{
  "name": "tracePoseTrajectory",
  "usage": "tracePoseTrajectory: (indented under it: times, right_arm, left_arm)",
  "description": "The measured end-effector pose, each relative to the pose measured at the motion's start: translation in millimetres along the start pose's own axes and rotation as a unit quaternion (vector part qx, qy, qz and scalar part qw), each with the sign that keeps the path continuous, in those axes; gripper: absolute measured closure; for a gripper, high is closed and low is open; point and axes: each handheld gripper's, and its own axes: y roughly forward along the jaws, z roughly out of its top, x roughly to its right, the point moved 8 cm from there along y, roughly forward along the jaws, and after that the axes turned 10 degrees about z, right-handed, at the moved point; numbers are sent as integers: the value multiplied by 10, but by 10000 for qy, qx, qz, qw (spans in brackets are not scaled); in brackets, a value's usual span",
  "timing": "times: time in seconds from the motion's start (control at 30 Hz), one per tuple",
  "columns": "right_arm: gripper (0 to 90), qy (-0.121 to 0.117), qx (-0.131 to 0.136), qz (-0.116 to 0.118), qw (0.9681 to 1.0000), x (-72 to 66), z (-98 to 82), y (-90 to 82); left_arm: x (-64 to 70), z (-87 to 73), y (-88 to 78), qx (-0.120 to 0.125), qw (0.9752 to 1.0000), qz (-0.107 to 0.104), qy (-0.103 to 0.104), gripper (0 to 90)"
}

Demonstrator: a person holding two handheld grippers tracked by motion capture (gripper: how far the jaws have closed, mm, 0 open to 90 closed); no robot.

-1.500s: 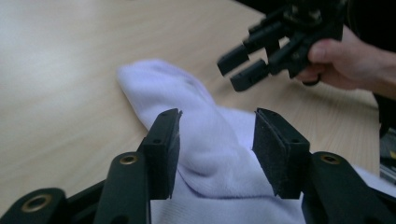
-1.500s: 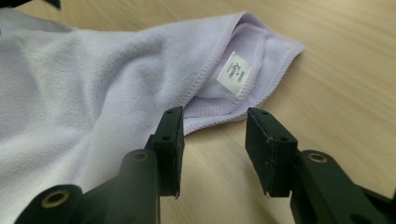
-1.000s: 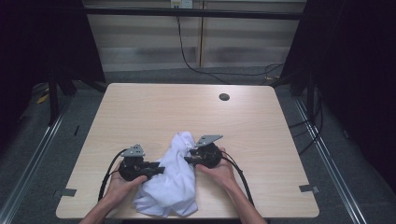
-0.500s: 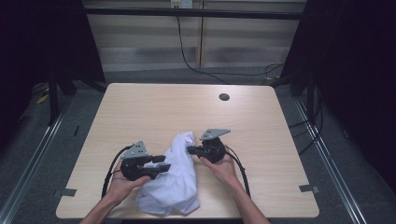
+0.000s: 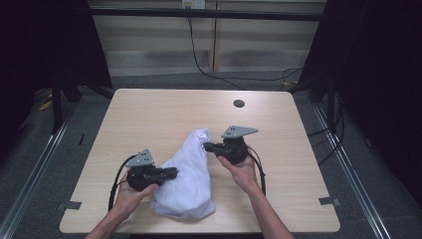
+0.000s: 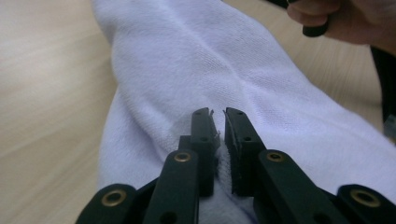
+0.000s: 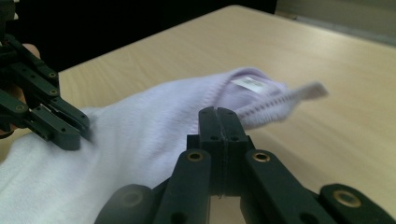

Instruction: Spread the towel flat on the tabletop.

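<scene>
White cloth (image 5: 186,174) bunched on near-centre of tabletop (image 5: 149,119), far end raised. Left claw (image 5: 171,173) at cloth's left side, jaws just closing, clenched on fold of fabric pinched between pads (image 6: 204,135). Right claw (image 5: 208,146) at cloth's raised far end, jaws pressed together; seems to pinch thin edge there, blur hides contact. Cloth's hem and label (image 7: 247,83) lifted off tabletop.

Laboratory recording station: a bare wooden table (image 5: 149,114) inside black curtains (image 5: 45,45), metal floor rails (image 5: 30,174), with cables (image 5: 209,64) trailing over grey carpet.
</scene>
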Motion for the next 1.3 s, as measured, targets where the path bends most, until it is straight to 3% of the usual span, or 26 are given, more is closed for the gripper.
tracePoseTrajectory:
  times: [0.03,0.07,0.1,0.13,0.17,0.2,0.23,0.33,0.37,0.4,0.5,0.6,0.63,0.7,0.73,0.8,0.87,0.9,0.97,1.1,1.13,1.17,1.2,1.3]
  right_arm:
    - [900,0,0,0,10000,0,0,0]
    - [900,-40,134,-85,9999,27,123,-116]
    - [900,-40,134,-85,9999,27,123,-116]
    - [900,-132,250,-221,9994,60,266,-251]
    - [900,-132,250,-221,9994,60,266,-251]
    - [900,-186,375,-324,9986,84,380,-362]
    - [900,-208,449,-345,9982,93,447,-423]
    - [900,-323,521,-380,9974,80,588,-521]
    - [900,-524,541,-465,9961,37,754,-599]
    - [900,-524,541,-465,9961,37,754,-599]
    - [900,-726,793,-475,9931,-58,1050,-742]
    - [900,-936,1018,-430,9895,-188,1294,-854]
    - [900,-1058,959,-415,9889,-265,1347,-847]
    - [900,-1068,920,-396,9892,-278,1336,-829]
    - [900,-1073,818,-358,9902,-285,1287,-785]
    - [900,-1015,666,-332,9921,-264,1168,-702]
    - [900,-804,534,-275,9949,-171,935,-565]
    - [900,-804,534,-275,9949,-171,935,-565]
    - [900,-473,561,-133,9972,-72,734,-474]
    - [900,-326,445,-72,9985,-25,569,-386]
    - [900,-157,416,103,9990,-19,461,-313]
    - [900,-157,416,103,9990,-19,461,-313]
    - [900,-41,264,191,9995,-27,310,-203]
    - [900,15,171,246,9996,-37,191,-129]
  left_arm:
    - [-21,45,-47,115,9999,-21,-55,835]
    - [-49,89,-97,230,9997,11,-95,841]
    - [-70,138,-150,383,9990,-41,-223,841]
    - [-104,223,-256,620,9973,-98,-390,842]
    - [-104,223,-256,620,9973,-98,-390,842]
    - [-140,288,-353,774,9961,-98,-415,842]
    - [-140,288,-353,774,9961,-98,-415,842]
    - [-146,427,-452,1105,9913,-322,-637,843]
    - [-129,538,-509,1271,9886,-459,-659,842]
    - [-129,538,-509,1271,9886,-459,-659,842]
    - [-93,735,-617,1510,9849,-634,-568,837]
    - [-148,803,-637,1561,9853,-387,-570,793]
    - [-215,773,-607,1463,9877,-128,-544,742]
    - [-334,681,-552,1306,9891,193,-649,710]
    - [-387,627,-533,1247,9890,296,-736,634]
    - [-450,536,-501,1179,9891,347,-815,615]
    - [-458,483,-455,1054,9905,397,-793,565]
    - [-443,472,-423,1003,9913,390,-756,565]
    - [-372,484,-365,961,9925,342,-679,516]
    - [-218,500,-207,790,9951,230,-545,455]
    - [-181,496,-158,753,9955,199,-548,445]
    - [-148,483,-111,689,9961,157,-527,445]
    - [-108,452,-47,607,9968,111,-515,420]
    - [-18,310,125,294,9988,66,-394,398]
